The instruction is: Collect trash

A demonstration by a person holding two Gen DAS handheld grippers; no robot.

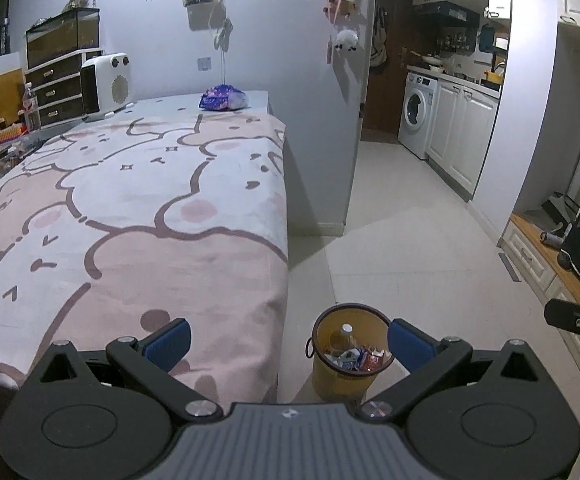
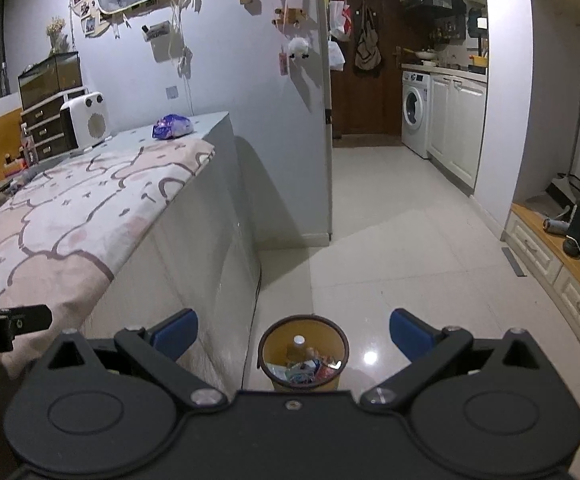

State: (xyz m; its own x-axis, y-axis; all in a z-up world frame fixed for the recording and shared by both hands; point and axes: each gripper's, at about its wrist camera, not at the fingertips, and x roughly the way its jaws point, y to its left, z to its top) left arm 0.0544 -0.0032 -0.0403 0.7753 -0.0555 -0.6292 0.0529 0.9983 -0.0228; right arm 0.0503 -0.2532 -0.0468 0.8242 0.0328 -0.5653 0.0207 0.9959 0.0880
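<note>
Both tools are held with their jaws spread wide and nothing between them: the left gripper is poised over the near corner of the bed, and the right gripper hangs above the floor beside it. Framed between the blue pads in both views, a yellow waste bin stands on the tiled floor just beside the foot of the bed, already holding a bottle and several wrappers. The one piece of likely trash left in sight, a crumpled purple-and-blue bag, lies at the far end of the bed, on the pale strip beyond the pink cartoon blanket and near a white speaker-like device; it is well apart from both grippers and from the bin. From here a long reach across the bed would be called for, and the soft, slippery bag could be pinched only by a loose fold and dropped on the way back. The blanket could also be snagged and dragged by a low pad, and the light bin could be knocked over if the release is misjudged.
</note>
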